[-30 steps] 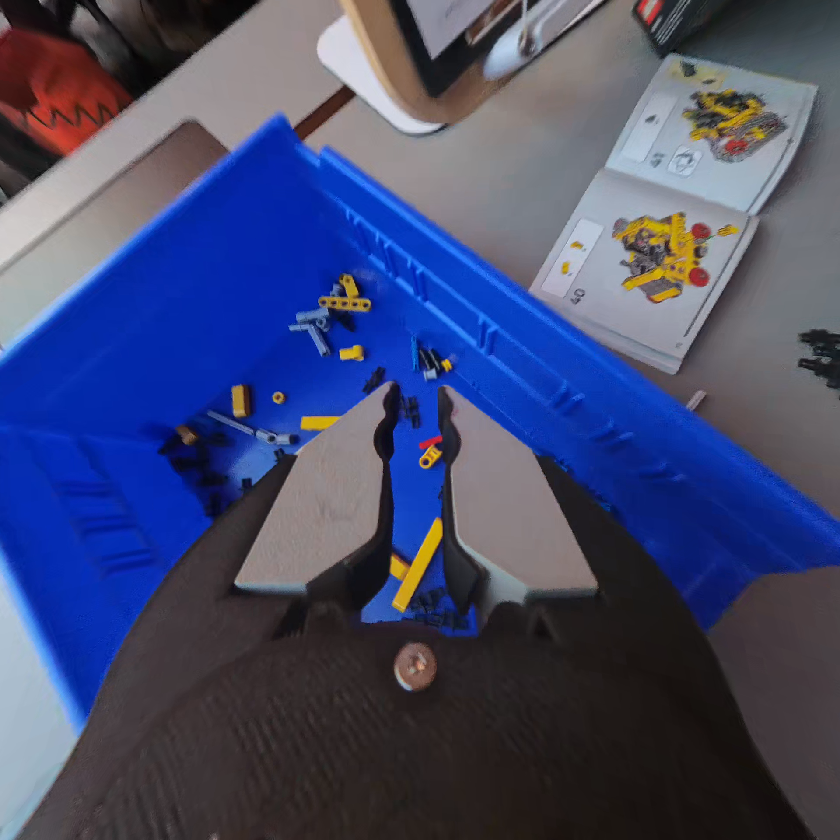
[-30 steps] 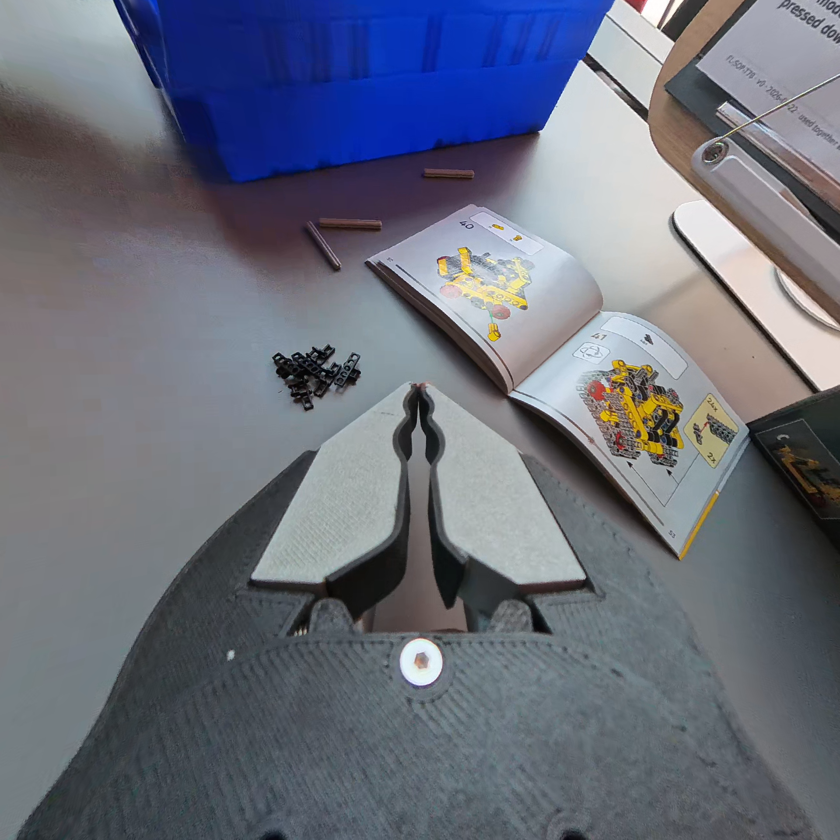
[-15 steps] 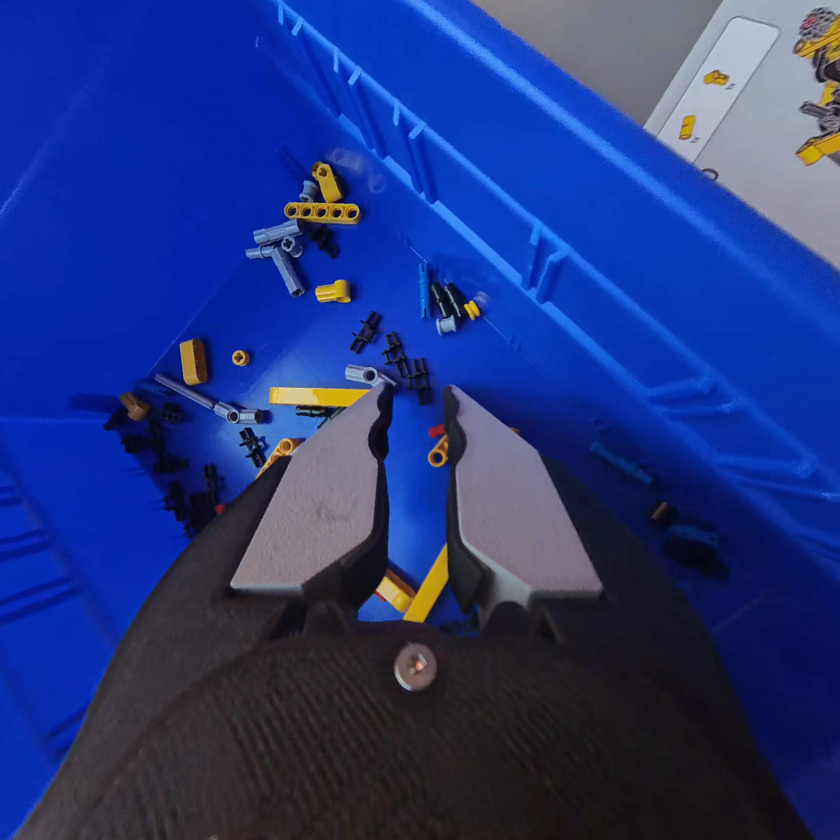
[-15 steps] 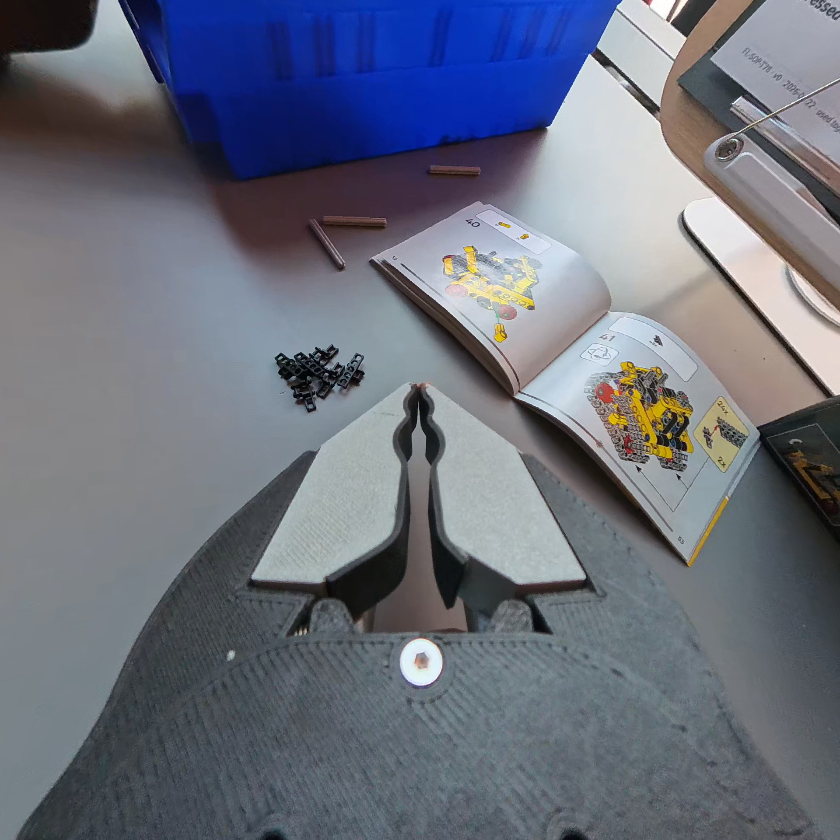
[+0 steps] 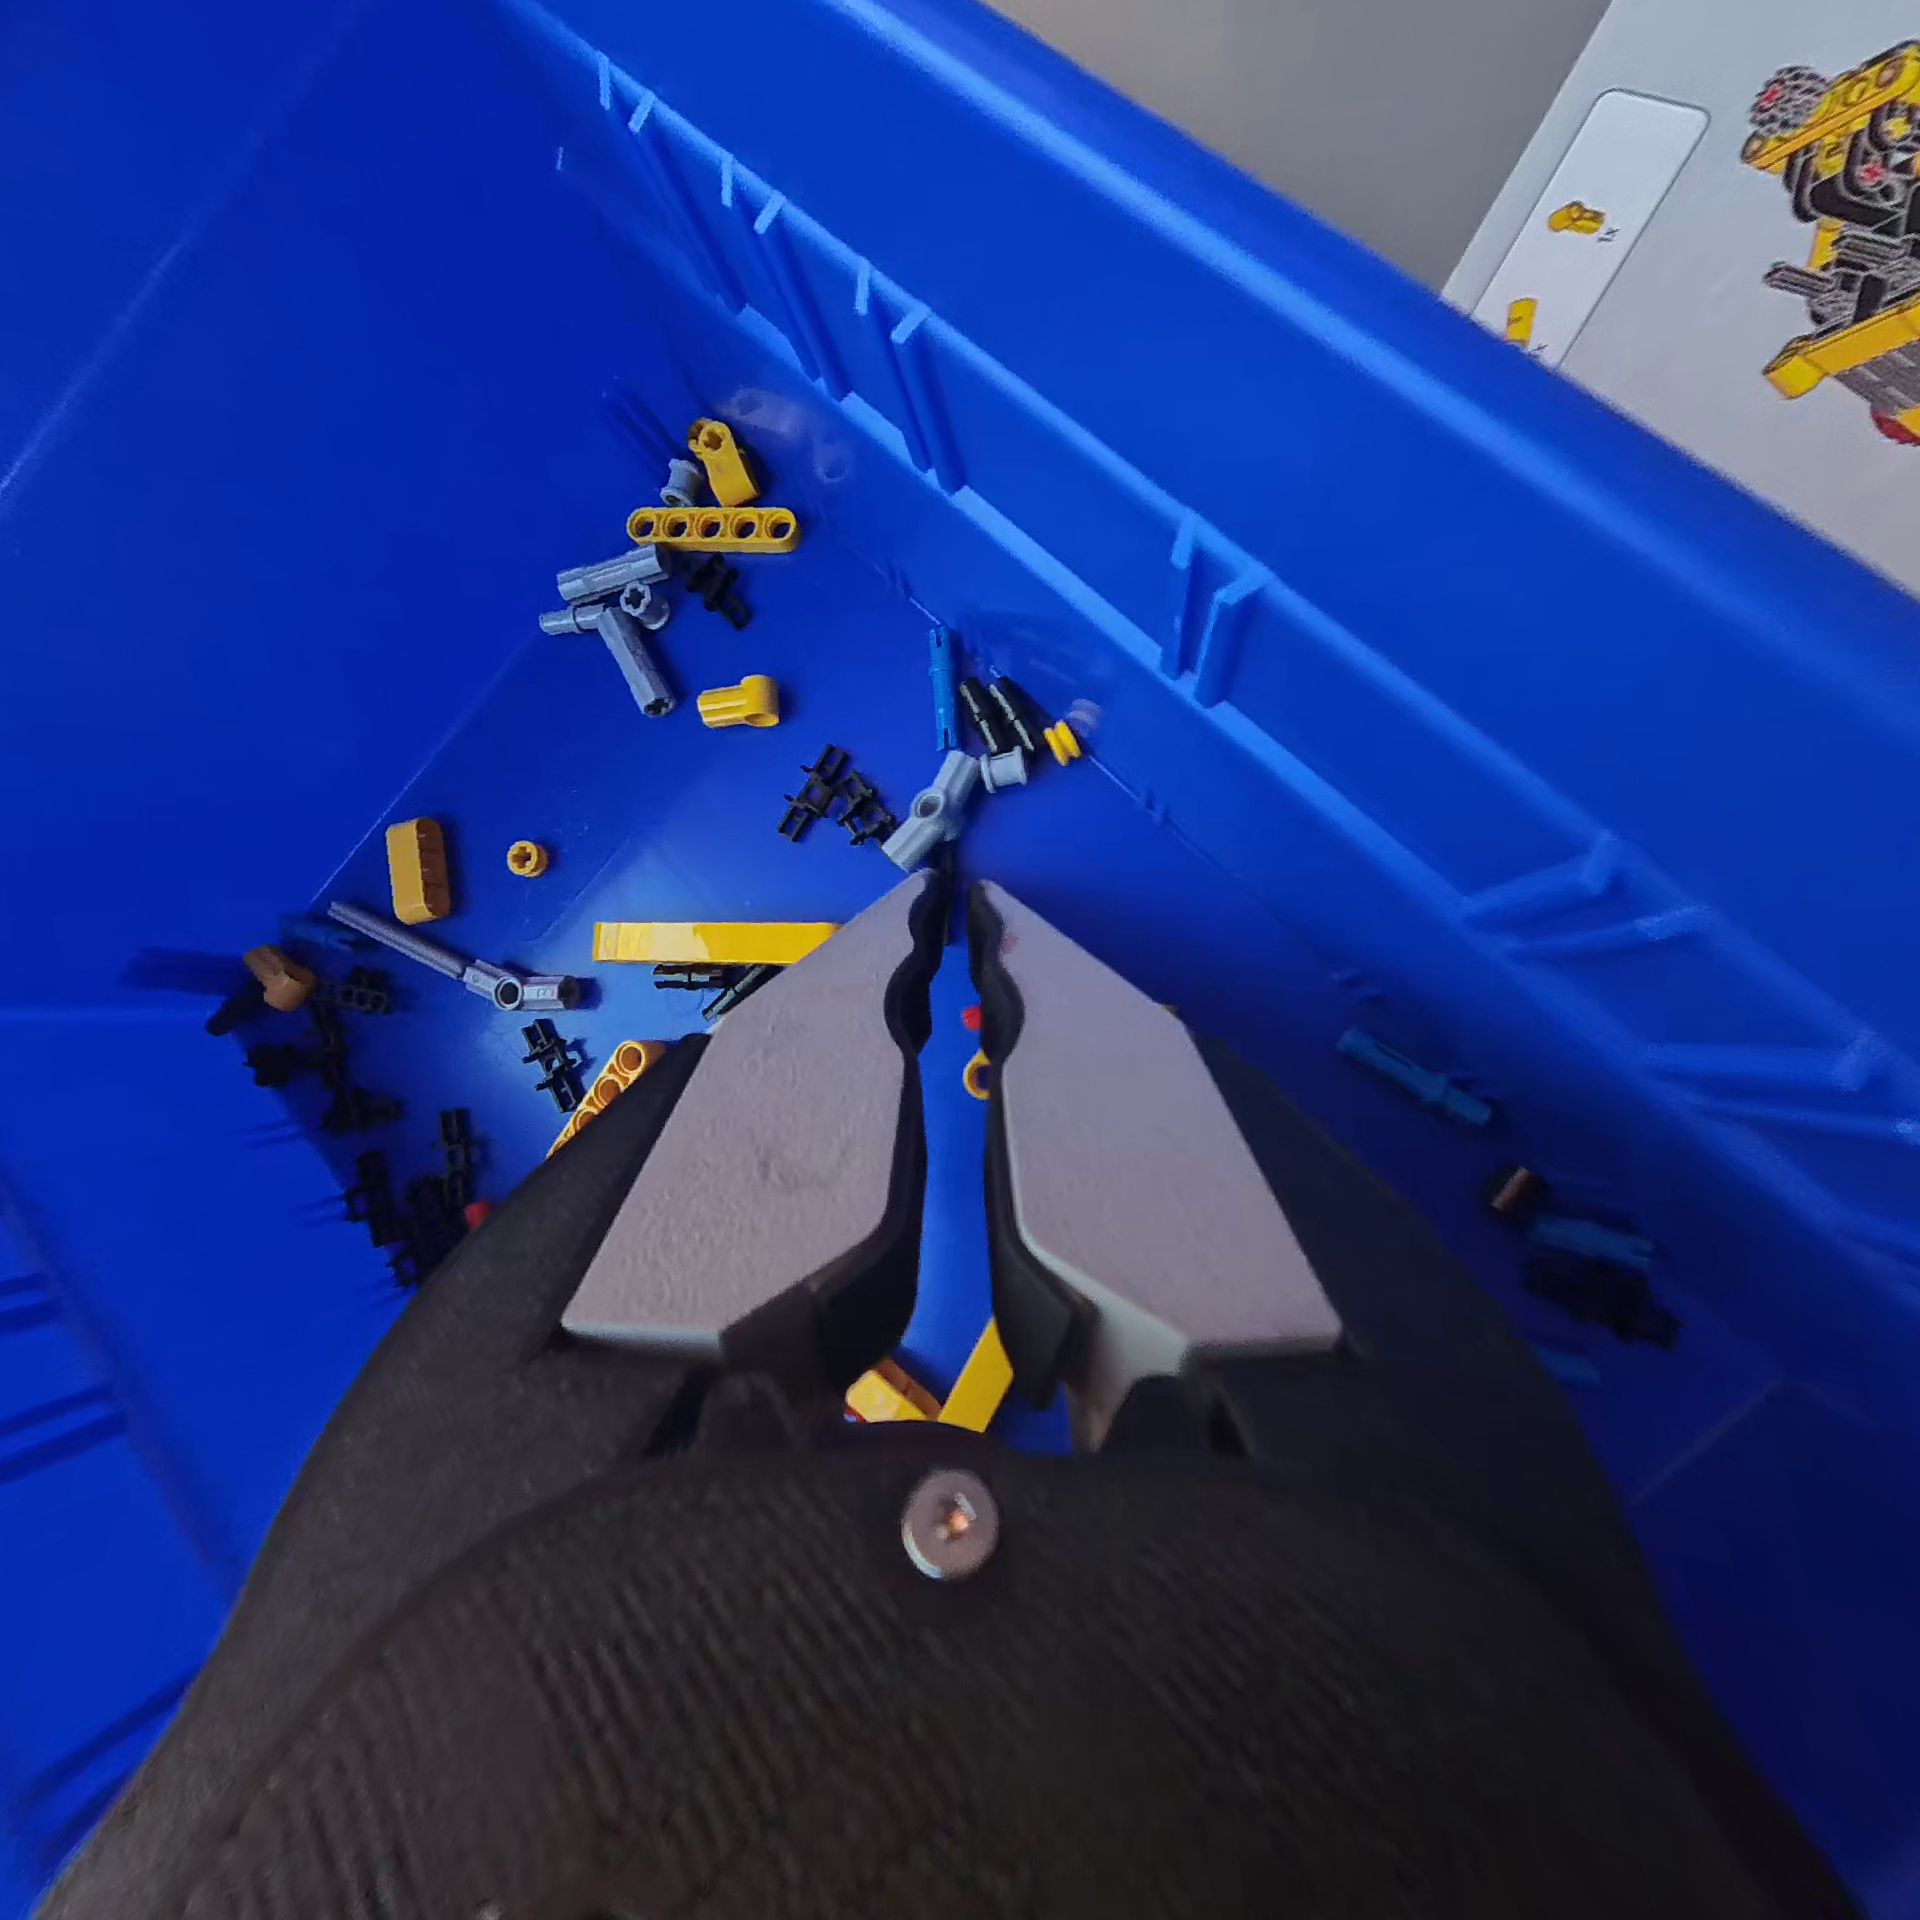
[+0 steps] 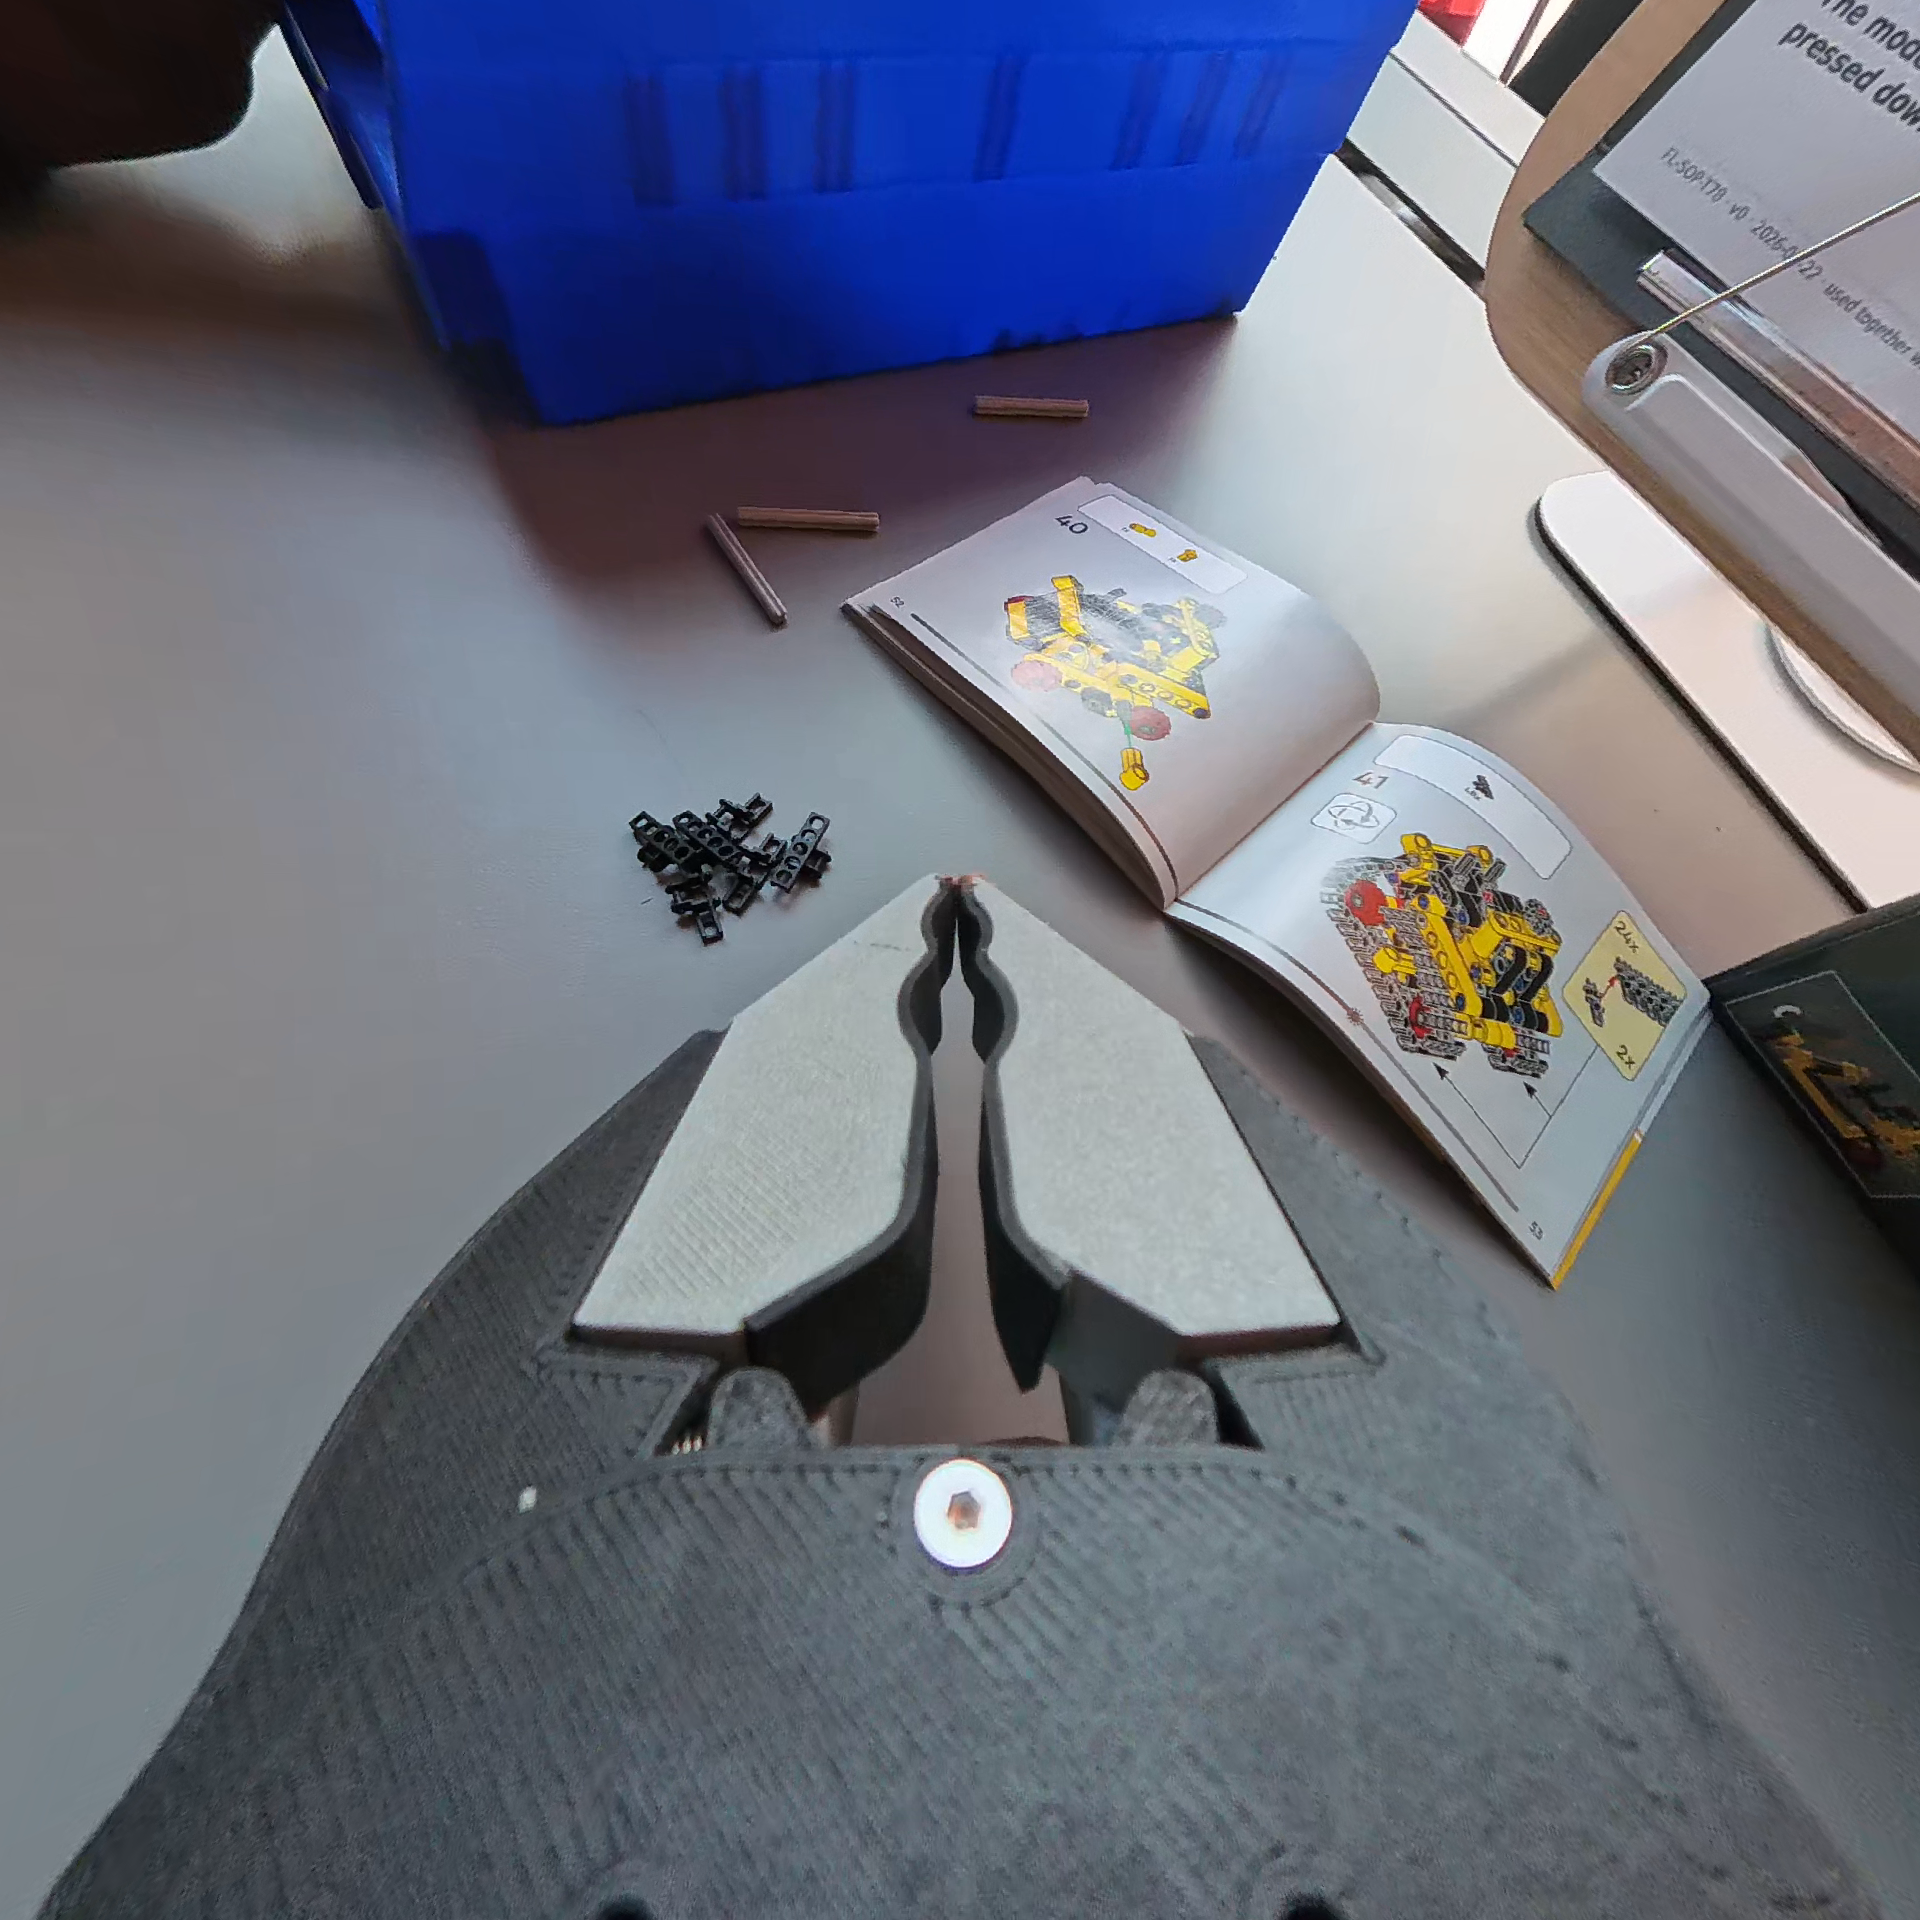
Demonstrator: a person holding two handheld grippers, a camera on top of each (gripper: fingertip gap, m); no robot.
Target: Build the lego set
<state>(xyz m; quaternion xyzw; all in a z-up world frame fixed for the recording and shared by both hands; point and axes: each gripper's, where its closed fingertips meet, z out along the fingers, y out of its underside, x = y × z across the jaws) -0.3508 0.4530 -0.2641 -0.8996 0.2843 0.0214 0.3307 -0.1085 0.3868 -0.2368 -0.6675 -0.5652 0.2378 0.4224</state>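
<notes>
Jaws on the left gripper (image 5: 954, 891) are nearly closed down in the blue bin (image 5: 1351, 582), can't tell if they've pinched anything. Only this view shows the loose lego pieces (image 5: 717, 530) inside. The right gripper (image 6: 957, 885) is pressed together, empty, above bare table (image 6: 312, 831) near black links (image 6: 727, 857) and the open manual (image 6: 1288, 831).

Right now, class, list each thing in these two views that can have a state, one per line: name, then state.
Left gripper: jaws nearly shut on a small black piece inside the bin.
Right gripper: jaws shut, empty, above the table.
Bin: open-topped, loose pieces scattered on its floor.
Booklet: lying open on the table.
Black links: heaped loose on the table.
Brown rods: three, lying flat, unassembled.
</notes>
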